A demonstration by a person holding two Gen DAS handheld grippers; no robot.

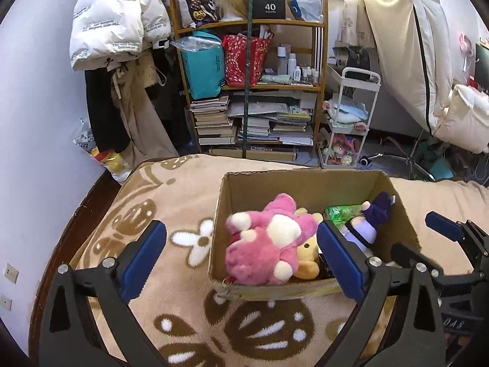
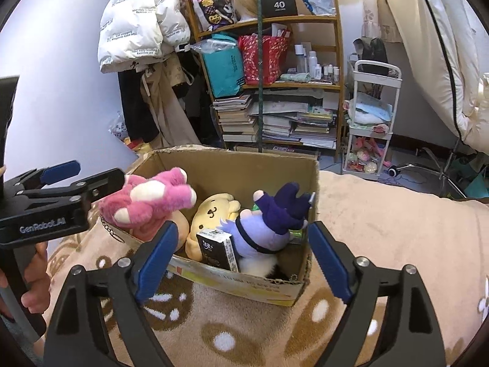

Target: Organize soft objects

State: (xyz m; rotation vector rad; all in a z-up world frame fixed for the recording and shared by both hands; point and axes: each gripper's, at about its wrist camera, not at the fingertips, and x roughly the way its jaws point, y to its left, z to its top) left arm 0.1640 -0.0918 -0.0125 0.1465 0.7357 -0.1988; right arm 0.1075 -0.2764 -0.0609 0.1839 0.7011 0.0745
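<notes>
The black box (image 2: pixel 279 1) on the top shelf of the bookcase bears a large white "40" with "COLORS" in small letters beneath — a script brand line above it is too small to read. The white puffer jacket (image 2: pixel 139 27) hanging at the wall carries repeated small black print, of which "The only leading fashion art" can be made out. The left gripper (image 2: pixel 82 177), seen from the right wrist view, has "GenRobot.AI" printed along its black body. The print on the cardboard box (image 2: pixel 244 281) front is blurred.

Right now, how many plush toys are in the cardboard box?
3: a pink plush at the box's left edge, a yellow plush in the middle, a purple plush on the right. Others may be hidden underneath.
</notes>
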